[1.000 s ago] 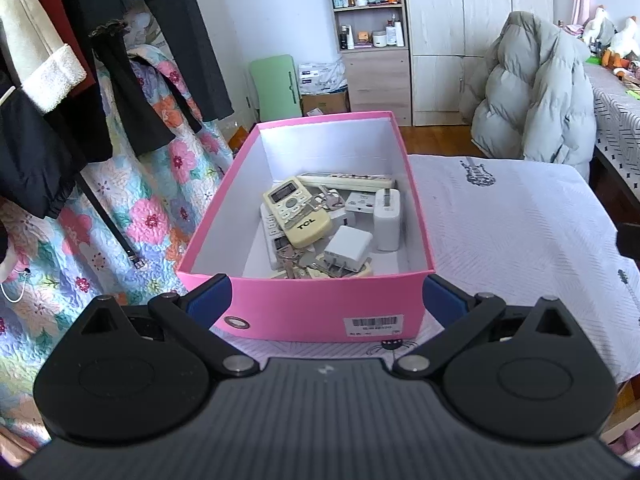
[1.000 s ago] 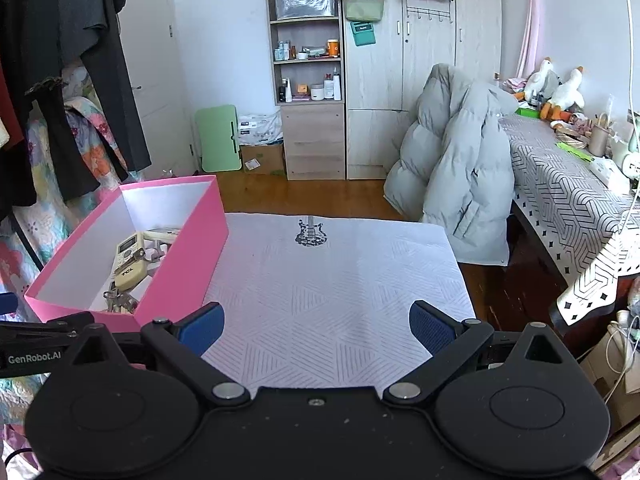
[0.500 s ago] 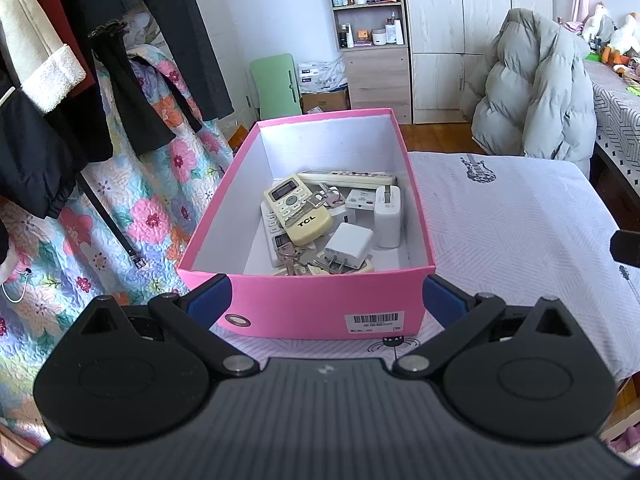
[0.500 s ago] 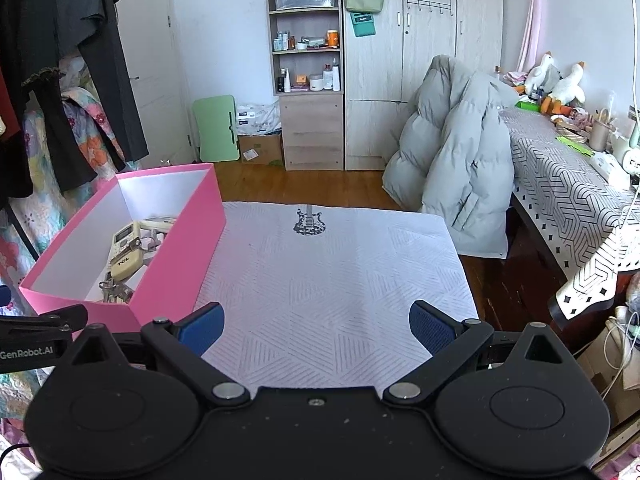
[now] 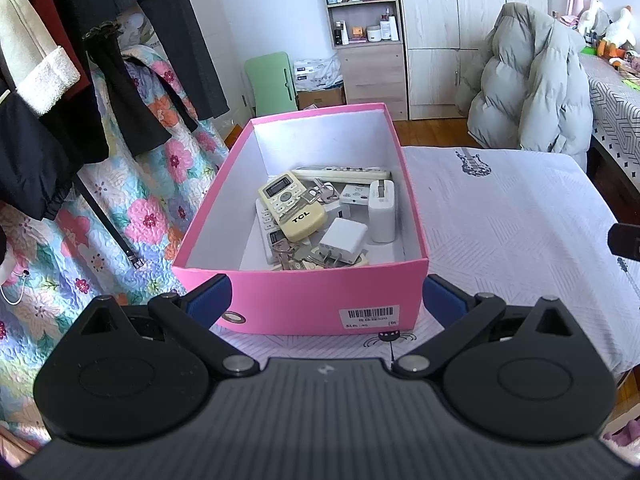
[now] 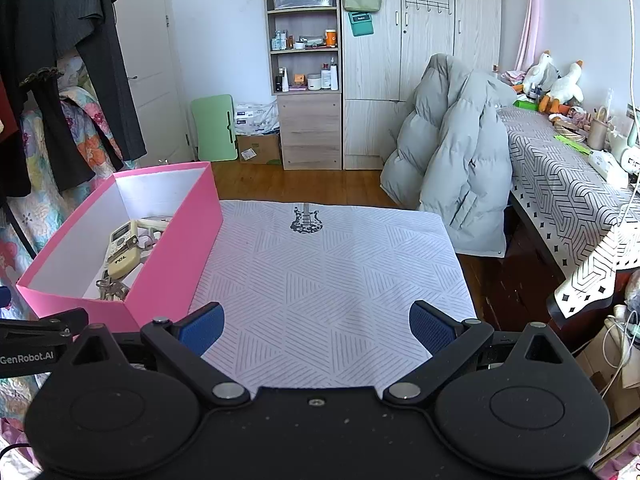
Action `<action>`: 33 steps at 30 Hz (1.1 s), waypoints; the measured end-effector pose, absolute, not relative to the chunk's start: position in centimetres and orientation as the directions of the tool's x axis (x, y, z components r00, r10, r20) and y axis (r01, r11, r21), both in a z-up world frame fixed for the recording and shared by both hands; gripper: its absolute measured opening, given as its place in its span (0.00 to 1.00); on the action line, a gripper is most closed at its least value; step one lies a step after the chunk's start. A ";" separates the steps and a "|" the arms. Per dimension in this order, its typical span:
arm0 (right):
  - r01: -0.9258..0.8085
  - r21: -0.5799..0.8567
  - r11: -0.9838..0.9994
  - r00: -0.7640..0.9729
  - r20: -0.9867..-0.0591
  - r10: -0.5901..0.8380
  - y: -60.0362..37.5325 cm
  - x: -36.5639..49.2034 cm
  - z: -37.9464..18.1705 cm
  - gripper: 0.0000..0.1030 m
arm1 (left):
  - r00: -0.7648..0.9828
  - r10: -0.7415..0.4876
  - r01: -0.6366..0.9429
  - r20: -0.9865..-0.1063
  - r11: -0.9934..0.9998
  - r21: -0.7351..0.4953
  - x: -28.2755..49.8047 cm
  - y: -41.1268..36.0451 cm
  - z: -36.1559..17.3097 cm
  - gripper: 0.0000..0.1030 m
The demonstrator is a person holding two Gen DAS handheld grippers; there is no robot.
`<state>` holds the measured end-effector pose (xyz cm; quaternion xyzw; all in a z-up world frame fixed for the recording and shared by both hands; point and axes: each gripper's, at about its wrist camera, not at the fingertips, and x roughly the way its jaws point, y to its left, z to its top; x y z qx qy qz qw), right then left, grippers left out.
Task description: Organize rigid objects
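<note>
Jaws, left: the left gripper stands spread wide with nothing between its blue-padded fingers; they straddle the near end wall of the box, one pad by each near corner, and whether they touch it cannot be told.
Jaws, right: the right gripper is also spread wide and empty, hovering over the bare cloth beside the box.
Box: a long pink cardboard box with a white inside sits on the left part of the tabletop, its barcode label facing the left wrist camera.
Box contents: a cream TCL remote control with a small screen lies tilted on top of the pile; a long slim white remote lies across behind it; a tall white charger block stands against the right wall; a square white plug adapter lies in front with its prongs towards the near wall; a bunch of metal keys lies near the front, under the cream remote's near end.
Tabletop: a white cloth with grey striped triangles and a black guitar print covers it; the part right of the box is bare.
Surroundings: a grey puffer jacket hangs beyond the far right corner of the tabletop; dark clothes and a flowered quilt hang left of the box.
</note>
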<state>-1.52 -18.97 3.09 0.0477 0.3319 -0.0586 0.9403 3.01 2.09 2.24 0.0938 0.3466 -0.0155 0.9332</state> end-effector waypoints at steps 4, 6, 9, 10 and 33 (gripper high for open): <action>0.144 0.049 0.988 0.775 -0.627 -0.082 -19.1 -1.7 2.9 0.98 | 0.759 0.036 0.094 -0.650 0.982 0.164 3.0 2.1 2.1 1.00; 0.143 0.045 0.989 0.774 -0.627 -0.084 -19.1 -1.7 2.8 0.98 | 0.761 0.034 0.096 -0.648 0.982 0.164 2.9 2.1 2.0 1.00; 0.144 0.033 0.989 0.777 -0.622 -0.093 -18.9 -1.7 2.8 0.98 | 0.765 0.027 0.099 -0.643 0.982 0.159 2.8 2.2 2.0 1.00; 0.144 0.029 0.989 0.780 -0.619 -0.096 -18.8 -1.8 2.7 0.98 | 0.768 0.023 0.100 -0.640 0.983 0.155 2.8 2.2 2.0 1.00; 0.132 -0.023 0.991 0.809 -0.575 -0.121 -18.1 -2.9 2.9 0.98 | 0.807 0.007 0.106 -0.590 0.982 0.157 1.0 2.4 2.2 1.00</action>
